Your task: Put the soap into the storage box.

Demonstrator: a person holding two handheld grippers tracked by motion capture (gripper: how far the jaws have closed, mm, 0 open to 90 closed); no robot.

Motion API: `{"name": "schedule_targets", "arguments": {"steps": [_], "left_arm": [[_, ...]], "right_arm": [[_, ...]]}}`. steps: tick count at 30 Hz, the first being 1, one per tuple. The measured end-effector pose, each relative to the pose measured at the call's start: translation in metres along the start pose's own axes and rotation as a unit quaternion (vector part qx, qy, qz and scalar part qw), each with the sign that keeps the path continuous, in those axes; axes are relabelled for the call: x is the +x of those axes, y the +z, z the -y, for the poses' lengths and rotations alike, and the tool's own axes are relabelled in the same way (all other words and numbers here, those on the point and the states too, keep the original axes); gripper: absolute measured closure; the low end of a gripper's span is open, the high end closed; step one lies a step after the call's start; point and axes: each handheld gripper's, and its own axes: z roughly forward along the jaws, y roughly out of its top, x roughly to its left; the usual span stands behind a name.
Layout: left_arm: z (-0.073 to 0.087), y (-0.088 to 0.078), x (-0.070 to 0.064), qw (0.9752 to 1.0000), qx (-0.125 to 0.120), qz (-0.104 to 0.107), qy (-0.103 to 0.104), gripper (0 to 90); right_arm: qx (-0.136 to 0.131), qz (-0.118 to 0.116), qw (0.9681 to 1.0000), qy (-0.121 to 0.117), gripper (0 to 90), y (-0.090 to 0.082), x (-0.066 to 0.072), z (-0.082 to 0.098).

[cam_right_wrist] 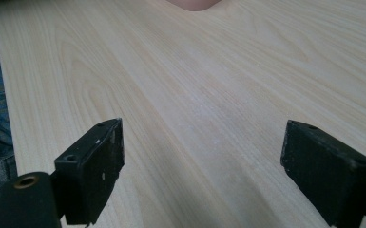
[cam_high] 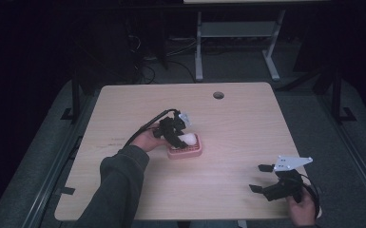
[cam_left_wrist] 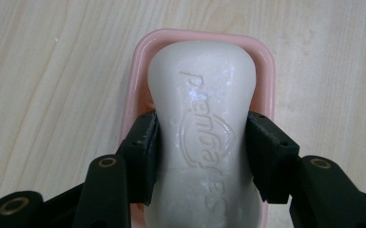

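A white bar of soap (cam_left_wrist: 204,133) with embossed lettering is pinched at its narrow waist by my left gripper (cam_left_wrist: 202,152), both black pads pressing its sides. It hangs just over a pink soap dish (cam_left_wrist: 138,61); whether it touches the dish I cannot tell. From above, the left gripper (cam_high: 178,135) sits at the table's middle with the soap (cam_high: 188,139) over the dish (cam_high: 187,153). My right gripper (cam_high: 261,178) rests near the front right corner, jaws wide apart over bare wood. In its own view the right gripper (cam_right_wrist: 202,161) holds nothing, and the dish's edge (cam_right_wrist: 195,4) peeks in at the top.
The light wooden table (cam_high: 247,123) has a round cable hole (cam_high: 218,95) near its far edge. A sleeve (cam_high: 116,185) reaches in from the front left. Beyond the table stand a desk frame's legs (cam_high: 198,52) on a dark floor.
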Motion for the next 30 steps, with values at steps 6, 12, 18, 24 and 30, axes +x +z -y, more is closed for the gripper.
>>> {"name": "schedule_targets", "arguments": {"steps": [6, 12, 18, 24, 30], "left_arm": [[0.0, 0.007, 0.001, 1.0, 0.008, 0.001, -0.001, 49.0], [-0.001, 0.01, 0.001, 0.9999, 0.008, 0.004, 0.006, 49.0], [-0.001, 0.012, 0.001, 0.9999, 0.012, 0.003, 0.007, 49.0], [-0.001, 0.015, 0.001, 0.9998, 0.014, 0.008, 0.007, 49.0], [-0.001, 0.014, 0.001, 0.9998, 0.015, 0.004, 0.008, 49.0]], "right_arm": [[0.001, 0.0, 1.0, -0.001, 14.2, 0.0, 0.0, 0.0], [0.0, 0.0, 1.0, -0.002, 14.2, 0.0, 0.0, 0.0], [0.001, -0.001, 1.0, -0.003, 14.1, 0.0, 0.0, 0.0], [0.001, -0.001, 1.0, -0.002, 14.2, 0.0, 0.0, 0.0], [0.002, -0.001, 1.0, -0.003, 14.2, 0.0, 0.0, 0.0]]}}
